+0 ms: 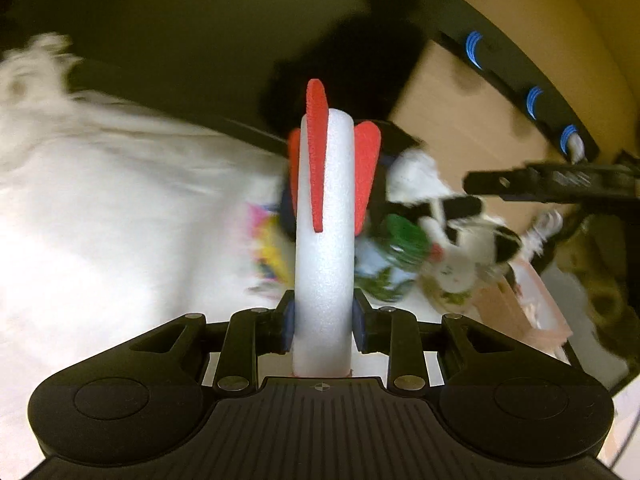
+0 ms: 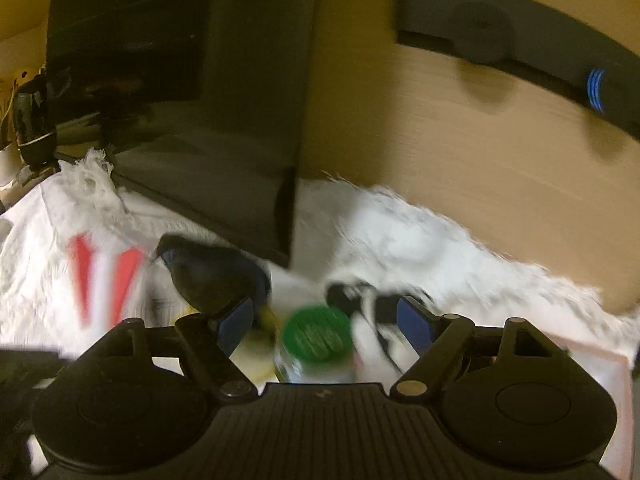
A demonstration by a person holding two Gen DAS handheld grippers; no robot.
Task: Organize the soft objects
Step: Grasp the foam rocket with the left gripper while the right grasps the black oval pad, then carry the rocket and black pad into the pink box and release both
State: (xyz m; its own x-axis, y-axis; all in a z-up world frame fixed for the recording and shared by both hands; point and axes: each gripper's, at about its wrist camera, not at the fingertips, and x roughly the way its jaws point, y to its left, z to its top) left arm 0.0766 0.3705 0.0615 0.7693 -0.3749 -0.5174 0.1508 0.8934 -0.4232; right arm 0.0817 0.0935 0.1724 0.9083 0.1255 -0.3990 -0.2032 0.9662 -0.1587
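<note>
My left gripper (image 1: 323,320) is shut on a white foam rocket (image 1: 324,216) with red fins, which stands up between the blue pads (image 1: 289,322). Behind it lie a black-and-white plush toy (image 1: 460,232) and a green-lidded jar (image 1: 404,240). In the right wrist view my right gripper (image 2: 326,324) stands open, its pads (image 2: 236,324) wide apart. The green-lidded jar (image 2: 316,332) sits below and between them, untouched. The plush toy (image 2: 372,304) lies just behind the jar. The foam rocket (image 2: 104,280) shows blurred at the left.
A white fluffy cloth (image 1: 100,200) covers the surface. A dark rounded object (image 2: 212,276) lies left of the jar. A pink tray (image 1: 536,312) sits at the right. Behind are a wooden panel (image 2: 460,140), a black rail with blue rings (image 1: 532,100) and a dark box (image 2: 180,80).
</note>
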